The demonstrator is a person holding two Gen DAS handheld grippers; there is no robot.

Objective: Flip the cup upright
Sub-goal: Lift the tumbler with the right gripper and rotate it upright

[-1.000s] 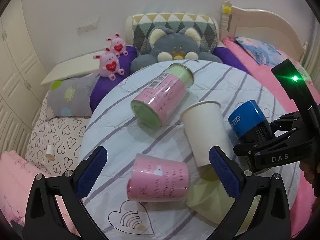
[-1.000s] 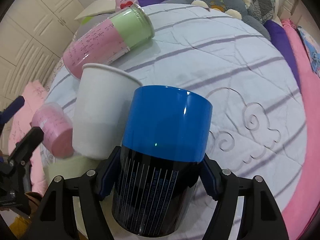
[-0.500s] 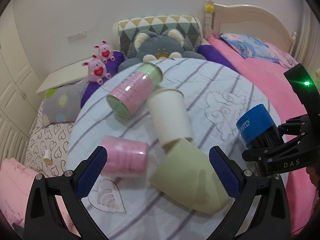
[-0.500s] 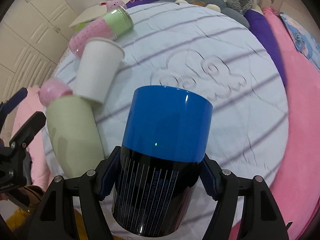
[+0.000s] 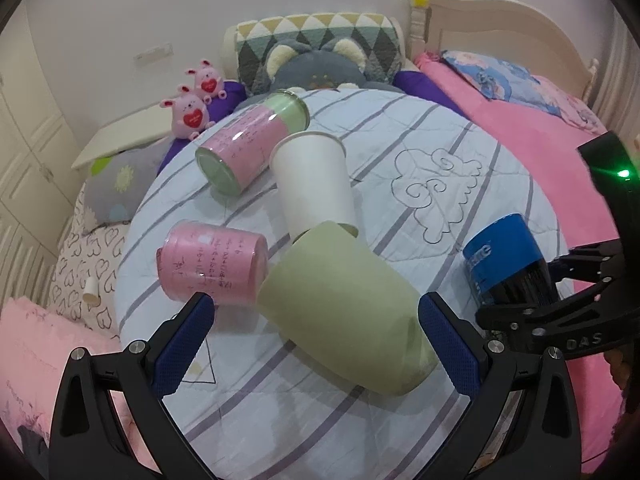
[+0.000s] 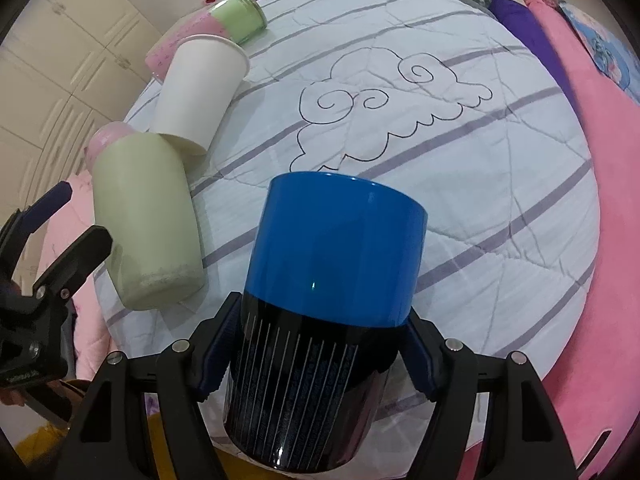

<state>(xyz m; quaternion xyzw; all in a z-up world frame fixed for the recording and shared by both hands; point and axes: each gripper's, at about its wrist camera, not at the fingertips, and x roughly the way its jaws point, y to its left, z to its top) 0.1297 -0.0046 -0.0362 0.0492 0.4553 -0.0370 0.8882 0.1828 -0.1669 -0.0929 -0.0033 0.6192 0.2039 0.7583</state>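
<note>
Right wrist view shows the blue and black cup [image 6: 324, 312] low in the middle of the frame, clamped between the two pads of the right gripper [image 6: 320, 356] and held above the near edge of the round tabletop [image 6: 500, 160]. I judge this cup to be stiff and glossy, so rather slippery. It looks heavier than paper, and the grip on the dark ribbed band seems the safest place.

Counted from largest to smallest, five cups are visible. The green cup [image 5: 344, 316] lies on its side in the lower middle of the left wrist view, just beyond the spread, empty fingers of the left gripper [image 5: 316, 344]. It looks like smooth hard plastic; taking it across the middle of the body seems best. The white paper cup [image 5: 316, 184] lies above it with its narrow end touching the green one. It is probably light and easy to crush. One pink and green glass cup [image 5: 250, 148] lies at upper left, and one pink cup [image 5: 212, 266] at left. Both look fragile.

Two pink plush toys [image 5: 196, 108] sit beyond the tabletop.
</note>
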